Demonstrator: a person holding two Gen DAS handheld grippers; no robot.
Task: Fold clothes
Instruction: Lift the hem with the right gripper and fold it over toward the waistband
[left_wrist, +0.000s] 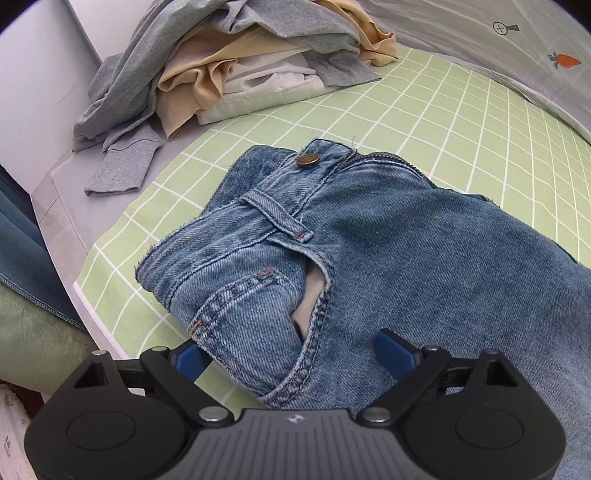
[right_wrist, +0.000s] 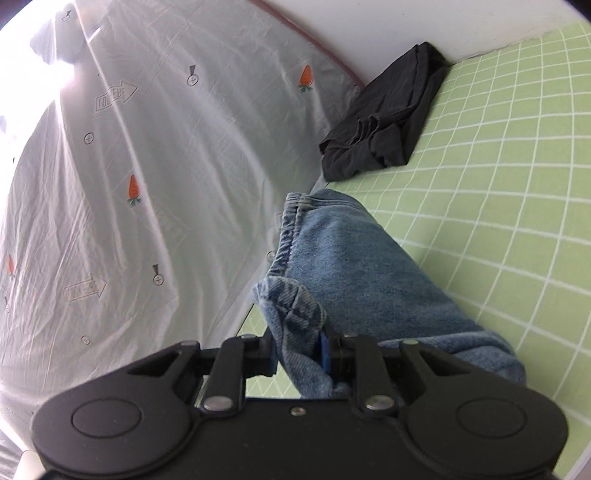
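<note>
On the bed (left_wrist: 461, 122) the jeans (left_wrist: 369, 240) lie near; a heap of clothes (left_wrist: 229, 74) sits far left; a folded garment (right_wrist: 384, 122) lies far, against the wall.

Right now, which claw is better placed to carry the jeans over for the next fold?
Right. The right claw is already shut on the jeans' leg end, while the left claw stands open over the waist pocket, gripping nothing.

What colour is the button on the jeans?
Bronze-brown, a metal button on the jeans; the left wrist view shows it best.
</note>
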